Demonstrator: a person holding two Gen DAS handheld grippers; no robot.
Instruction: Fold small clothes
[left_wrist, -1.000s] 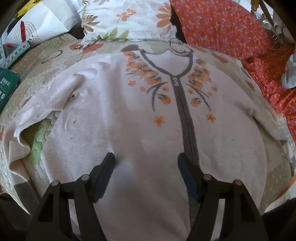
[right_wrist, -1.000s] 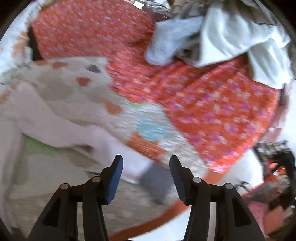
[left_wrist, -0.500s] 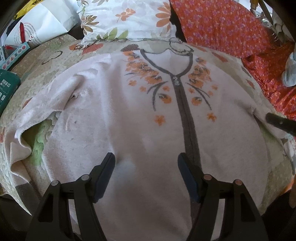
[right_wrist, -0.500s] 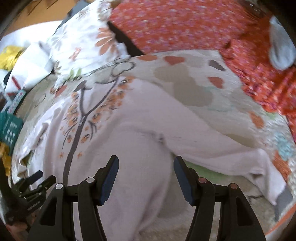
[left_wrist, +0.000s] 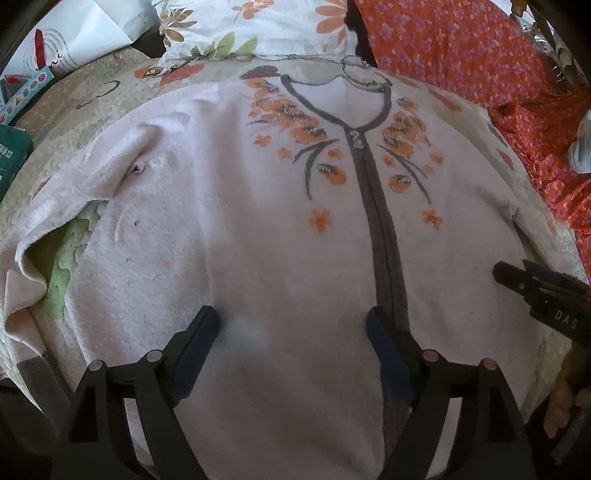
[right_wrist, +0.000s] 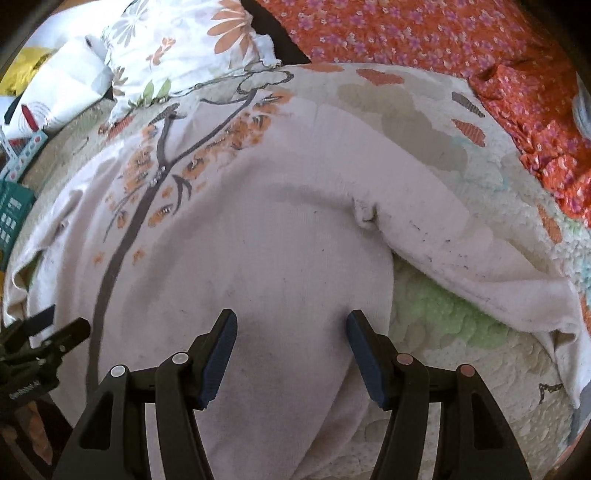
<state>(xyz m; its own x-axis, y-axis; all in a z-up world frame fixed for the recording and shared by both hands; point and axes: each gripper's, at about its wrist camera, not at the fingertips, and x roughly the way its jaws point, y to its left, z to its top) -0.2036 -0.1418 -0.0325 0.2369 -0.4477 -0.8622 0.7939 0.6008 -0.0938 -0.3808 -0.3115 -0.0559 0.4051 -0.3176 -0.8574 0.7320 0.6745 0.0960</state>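
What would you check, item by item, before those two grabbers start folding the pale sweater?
1. Sweater lies flat, front up: ok.
2. Left hand-held gripper empty, jaws opening over the lower body: ok.
3. Right hand-held gripper empty, jaws opening near the side edge: ok.
4. Right sleeve spread out on the quilt: ok.
5. Left sleeve smooth: not ok, bunched.
6. Hem edge in view: cannot tell.

- My left claw (left_wrist: 291, 325) is black plastic, with dark blue pads on the fingertips (left_wrist: 199, 332) and round metal pivots.
- My right claw (right_wrist: 291, 332) matches it, with copper-toned rivets on one arm; seen from the left camera, its side bears white lettering.
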